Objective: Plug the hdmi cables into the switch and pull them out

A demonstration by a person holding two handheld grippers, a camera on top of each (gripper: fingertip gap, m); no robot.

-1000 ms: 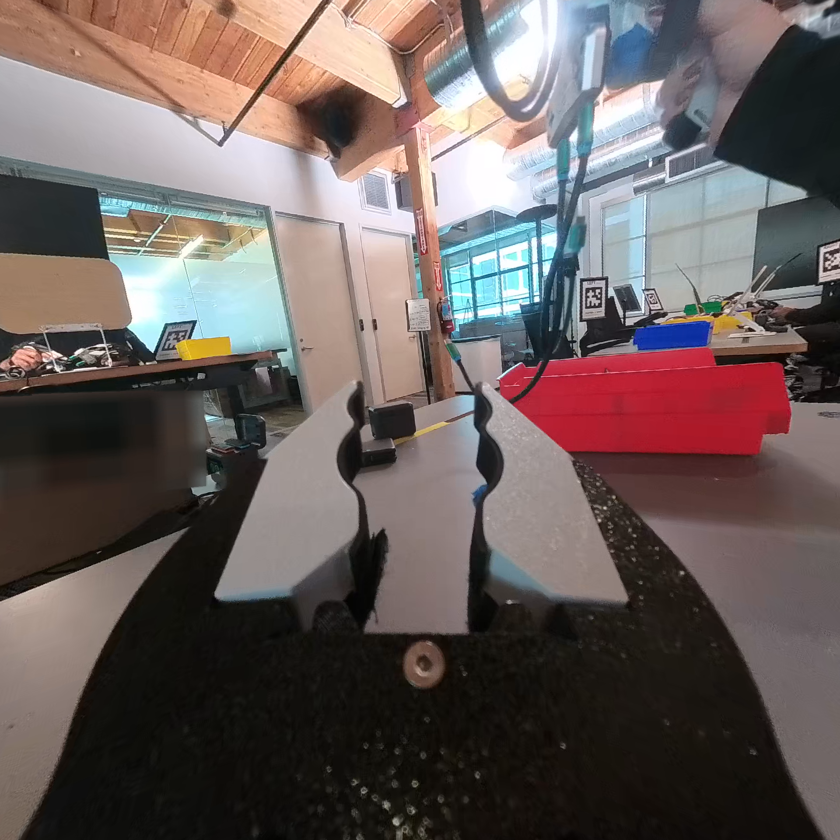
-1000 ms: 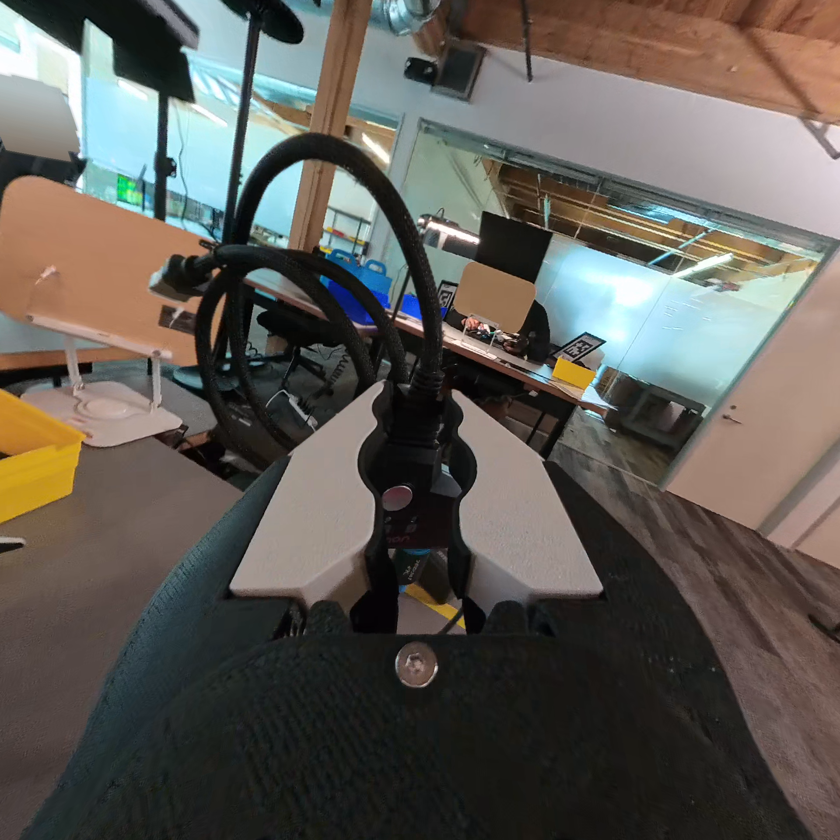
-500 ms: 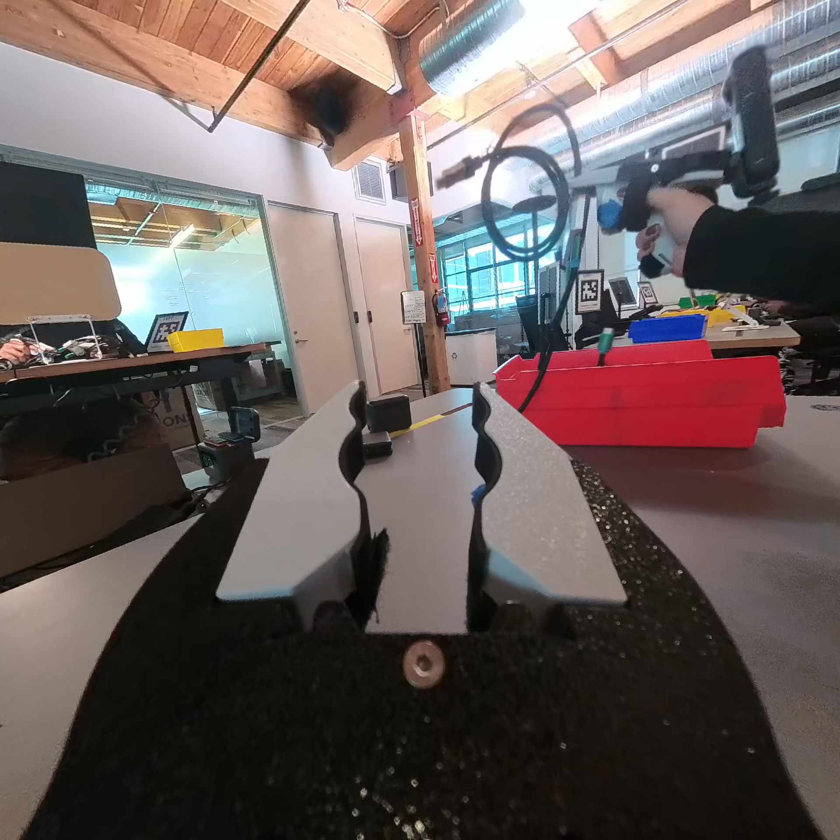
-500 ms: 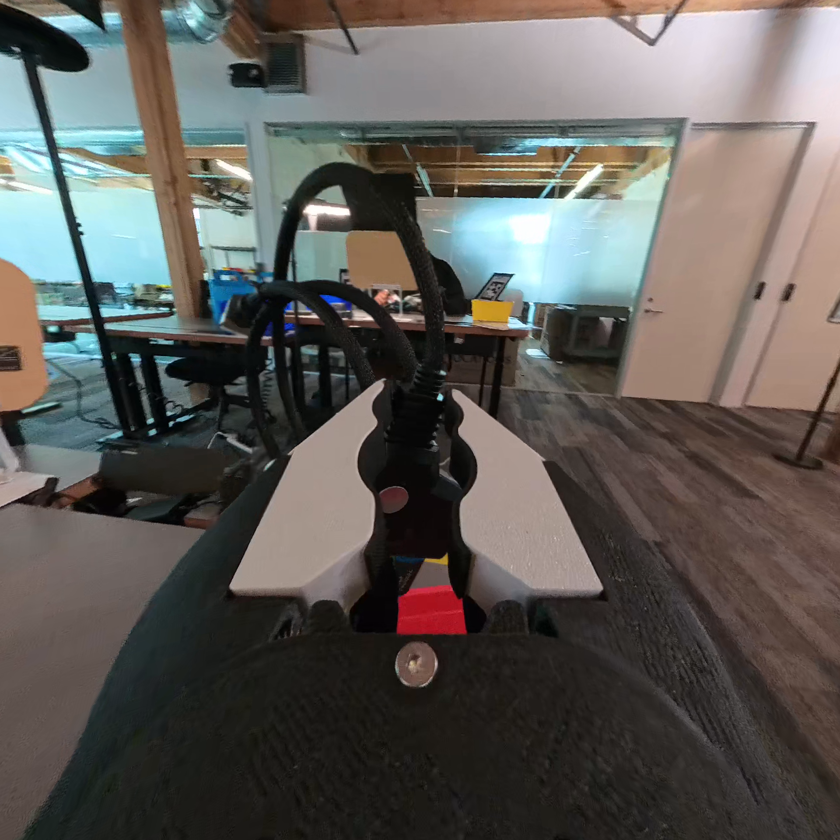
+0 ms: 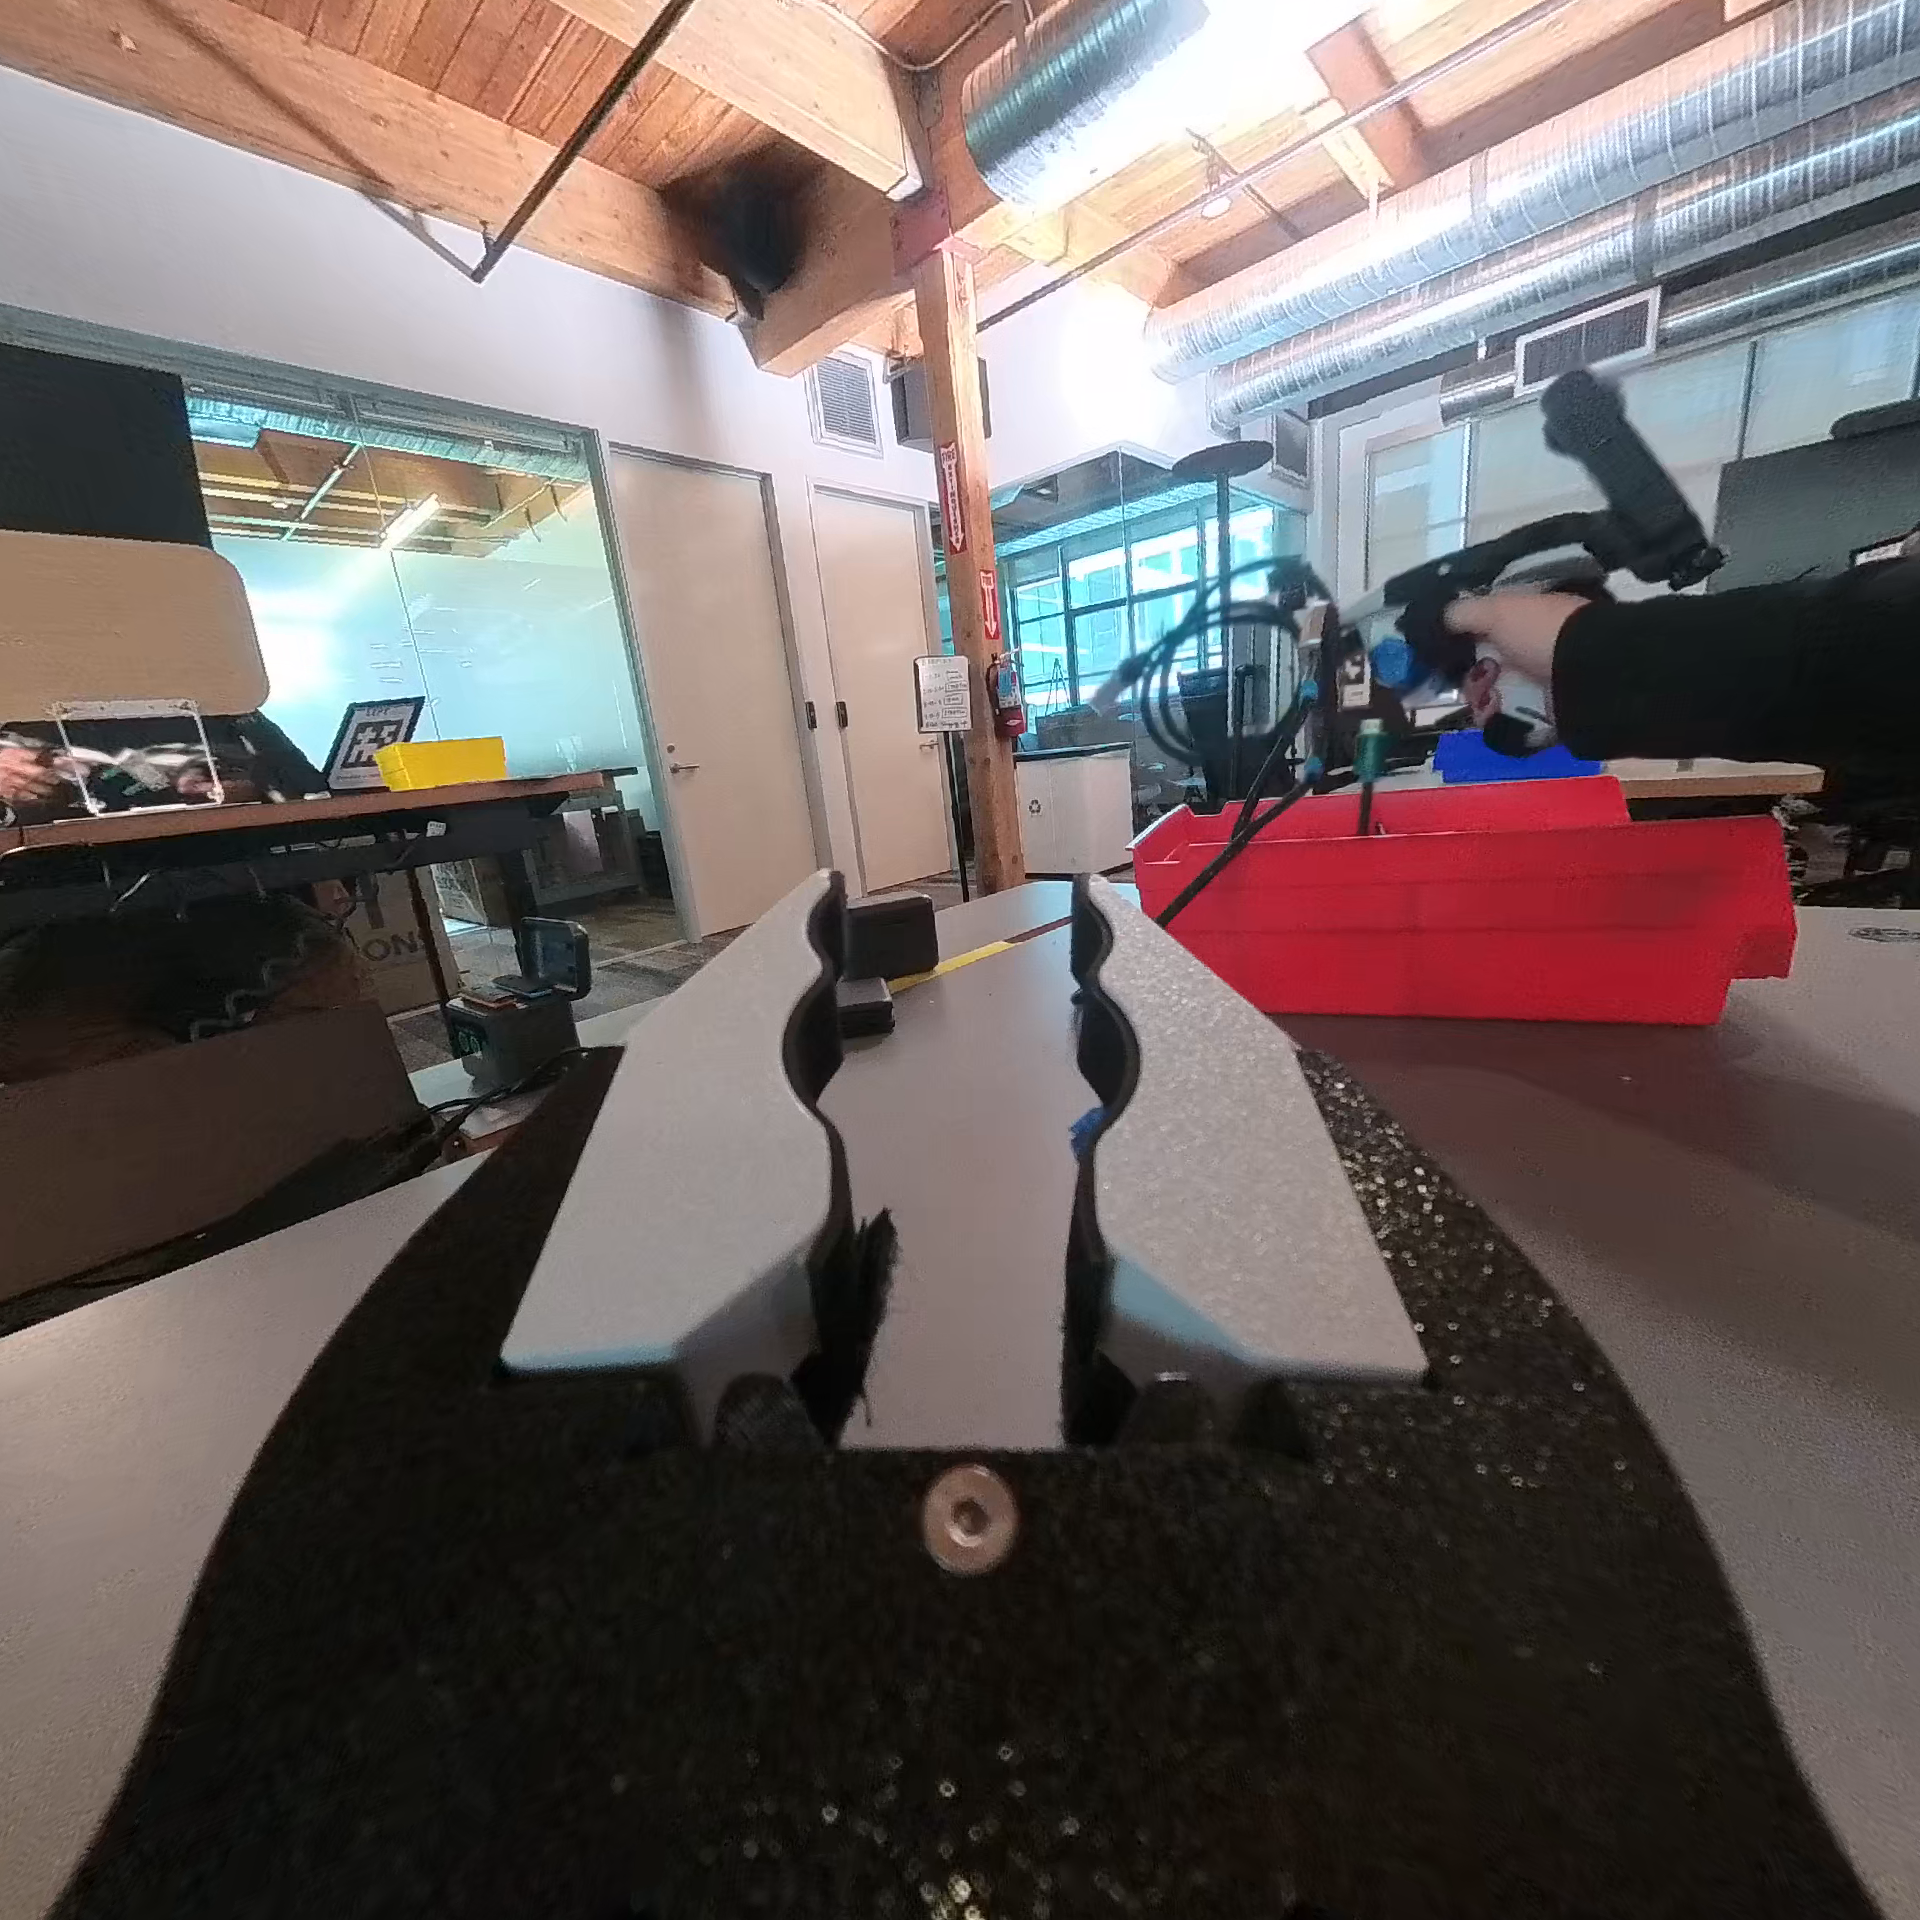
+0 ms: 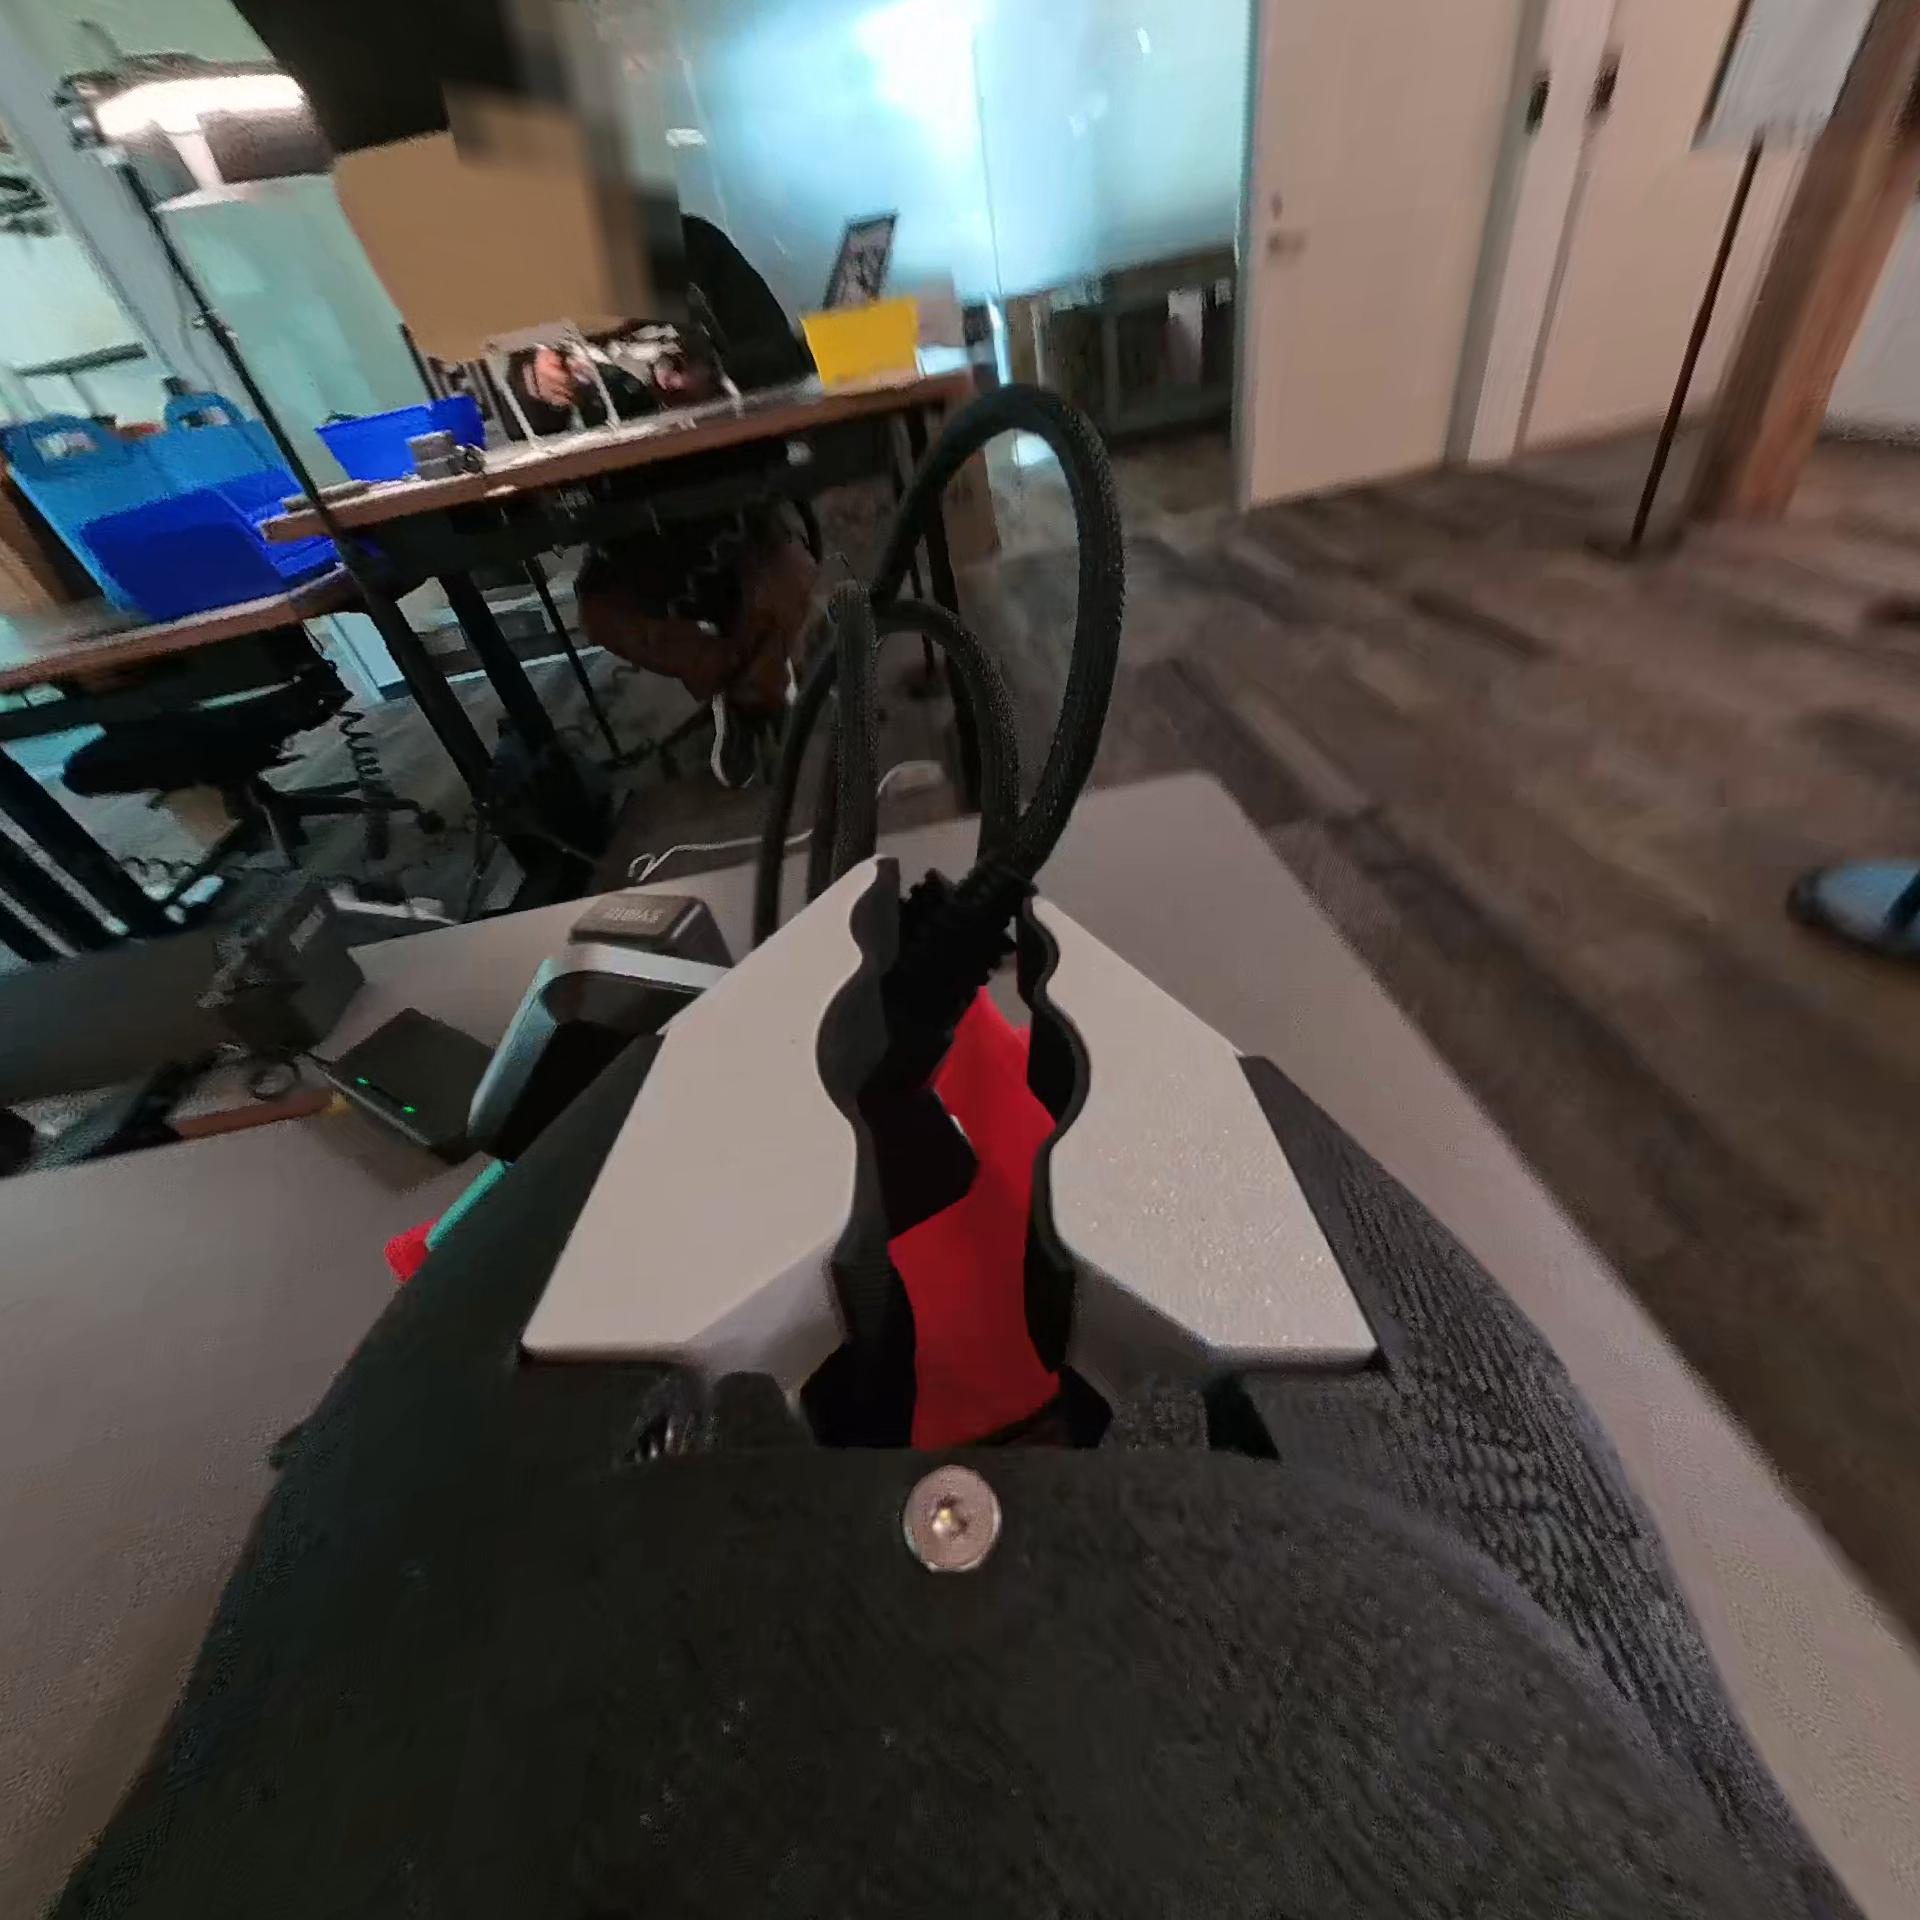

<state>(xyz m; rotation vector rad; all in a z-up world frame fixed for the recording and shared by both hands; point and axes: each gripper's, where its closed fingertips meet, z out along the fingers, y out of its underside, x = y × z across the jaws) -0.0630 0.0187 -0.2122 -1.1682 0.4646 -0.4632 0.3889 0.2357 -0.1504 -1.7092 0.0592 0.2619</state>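
**Braided cable pinched at its plug end, switch waiting on the table**

The right gripper [image 6: 951, 935] pinches the black braided-sleeve HDMI cable [image 6: 1070, 644] at its moulded plug and strain relief, the grey fingers [image 6: 727, 1164] closed on the plug body. The cable rises from the fingertips toward twelve o'clock and curls back down in loops. In the left wrist view this gripper shows at about two o'clock, held over the long red plastic bin [image 5: 1455, 914], with thin dark leads trailing down into the bin.

The left gripper [image 5: 956, 935] stands spread with nothing between its fingers, low over the grey table [image 5: 1558, 1195]. At its eleven o'clock, just beyond the left fingertip, sit two small black boxes [image 5: 888, 935], one behind the other. I judge one of them to be the switch, though no ports are visible from here.

Handling, as I judge it: the cable is light, and its braided sleeve is springy enough to hold its loops, so it will likely tug sideways on the plug. The hard plug shell is the place to hold, as it is now, never the sleeve. The boxes look light and likely to slide when a plug is pushed in, so the free gripper should brace one by its sides.

Count: one braided cable clearly in hand, at least two thin leads at the bin, two black boxes, one red bin, two grippers.
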